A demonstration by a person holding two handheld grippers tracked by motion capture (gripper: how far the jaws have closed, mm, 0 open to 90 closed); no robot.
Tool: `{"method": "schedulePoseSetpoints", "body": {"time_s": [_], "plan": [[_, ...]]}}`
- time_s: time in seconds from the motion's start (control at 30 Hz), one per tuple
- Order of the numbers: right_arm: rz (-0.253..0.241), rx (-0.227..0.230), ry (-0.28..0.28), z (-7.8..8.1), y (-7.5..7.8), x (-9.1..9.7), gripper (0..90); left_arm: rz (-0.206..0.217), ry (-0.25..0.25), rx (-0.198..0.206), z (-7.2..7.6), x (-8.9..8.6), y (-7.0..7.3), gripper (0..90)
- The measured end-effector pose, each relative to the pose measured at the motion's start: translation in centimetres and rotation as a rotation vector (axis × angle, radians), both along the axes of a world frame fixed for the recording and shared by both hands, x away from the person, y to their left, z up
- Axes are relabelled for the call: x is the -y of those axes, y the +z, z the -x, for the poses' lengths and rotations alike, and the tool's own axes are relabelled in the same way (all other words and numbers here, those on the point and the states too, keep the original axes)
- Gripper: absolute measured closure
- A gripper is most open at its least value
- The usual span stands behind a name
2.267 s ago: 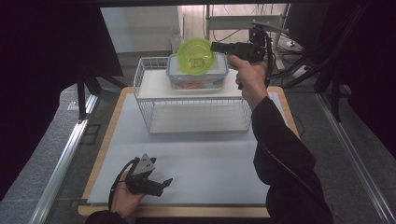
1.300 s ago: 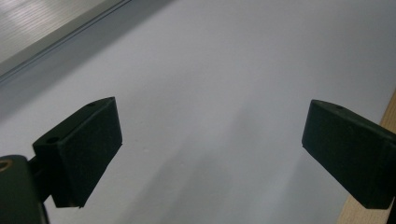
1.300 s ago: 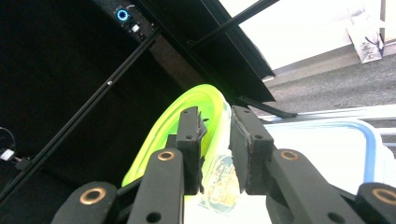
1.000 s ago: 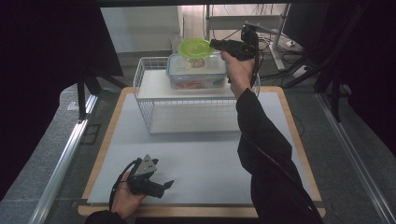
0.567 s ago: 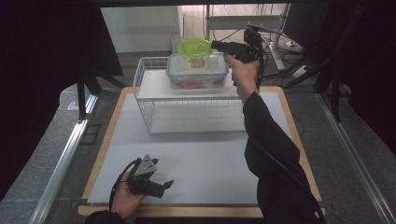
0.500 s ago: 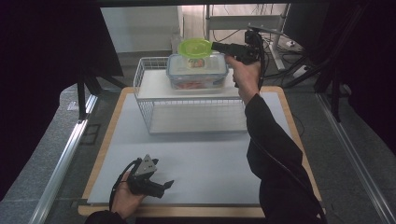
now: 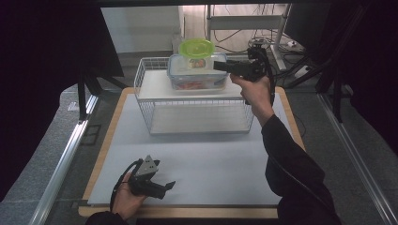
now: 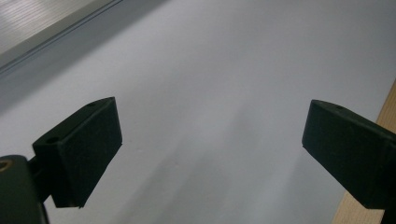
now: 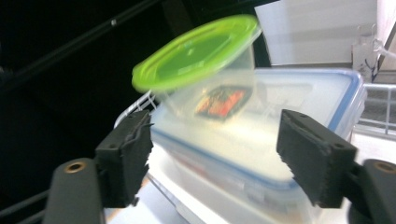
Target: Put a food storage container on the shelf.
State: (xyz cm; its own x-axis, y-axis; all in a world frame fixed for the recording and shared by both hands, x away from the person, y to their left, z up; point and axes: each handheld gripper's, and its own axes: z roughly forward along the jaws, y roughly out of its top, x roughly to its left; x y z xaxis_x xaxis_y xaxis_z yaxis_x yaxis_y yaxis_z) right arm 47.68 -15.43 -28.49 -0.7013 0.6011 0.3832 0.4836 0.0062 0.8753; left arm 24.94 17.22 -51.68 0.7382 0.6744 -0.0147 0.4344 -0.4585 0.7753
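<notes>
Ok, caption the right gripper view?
Open right tongs facing the green-lidded tub sitting on a blue-rimmed container.

A white wire rack stands on the wood-edged table.

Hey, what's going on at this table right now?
A person works with a gripper in each hand. The right gripper, its jaws just opened, is beside a green-lidded cup that stands on a clear food box atop a white wire rack. Nothing is between its jaws. The left gripper rests open on the white mat near the table's front edge.
</notes>
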Motion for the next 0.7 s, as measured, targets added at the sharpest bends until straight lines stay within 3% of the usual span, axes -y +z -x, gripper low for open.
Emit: {"method": "schedulePoseSetpoints", "body": {"time_s": [0.23, 0.7], "plan": [[0.082, 0.061, 0.04, 2.3, -1.1, 0.0, 16.9, -0.011, -0.008, 0.001, 0.0, 0.1, -0.1, 5.0], [0.161, 0.153, 0.079, 5.6, -4.1, -0.5, 11.2, -0.023, -0.01, 0.009, 0.0, 0.2, -0.2, 4.9]]}}
